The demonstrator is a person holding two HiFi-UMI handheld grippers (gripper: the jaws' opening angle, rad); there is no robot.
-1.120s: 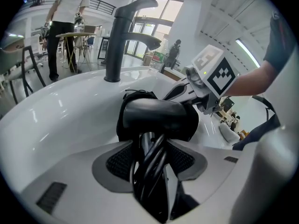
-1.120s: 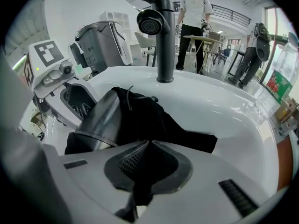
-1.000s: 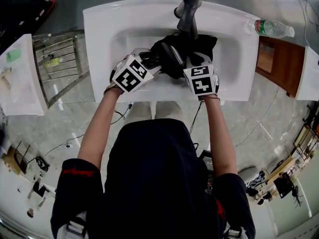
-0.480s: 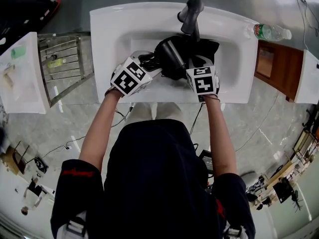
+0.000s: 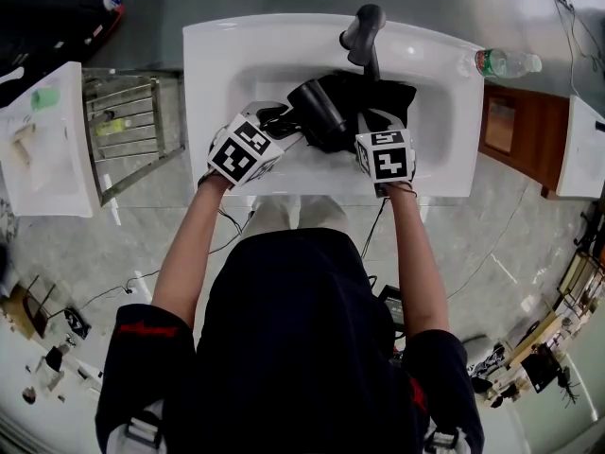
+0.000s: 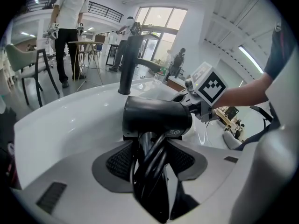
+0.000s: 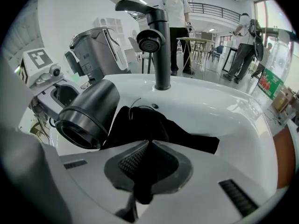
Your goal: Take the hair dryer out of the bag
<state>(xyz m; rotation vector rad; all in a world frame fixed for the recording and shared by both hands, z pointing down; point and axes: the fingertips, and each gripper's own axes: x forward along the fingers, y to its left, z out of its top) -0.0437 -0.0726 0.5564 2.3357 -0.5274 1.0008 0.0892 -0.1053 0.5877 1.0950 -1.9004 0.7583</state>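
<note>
1 white sink [image 5: 217,64] holds a crumpled black bag [image 7: 154,125] below the faucet [image 5: 362,31]. At the bag's left edge, the hair dryer [image 6: 156,117] hangs with its handle and cord clamped in the left hand-held gripper [image 6: 149,157]. The right hand-held gripper [image 7: 148,162] pinches the bag's cloth.

We hold our left forearm [image 5: 192,239] and right forearm [image 5: 416,253] stretched forward side by side, both grippers tilted steeply down. Our left gripper [image 6: 149,160] clamps its jaws on the hair dryer [image 6: 156,118] by the handle; our right gripper [image 7: 148,164] pinches a fold of the black bag [image 7: 154,127].
</note>
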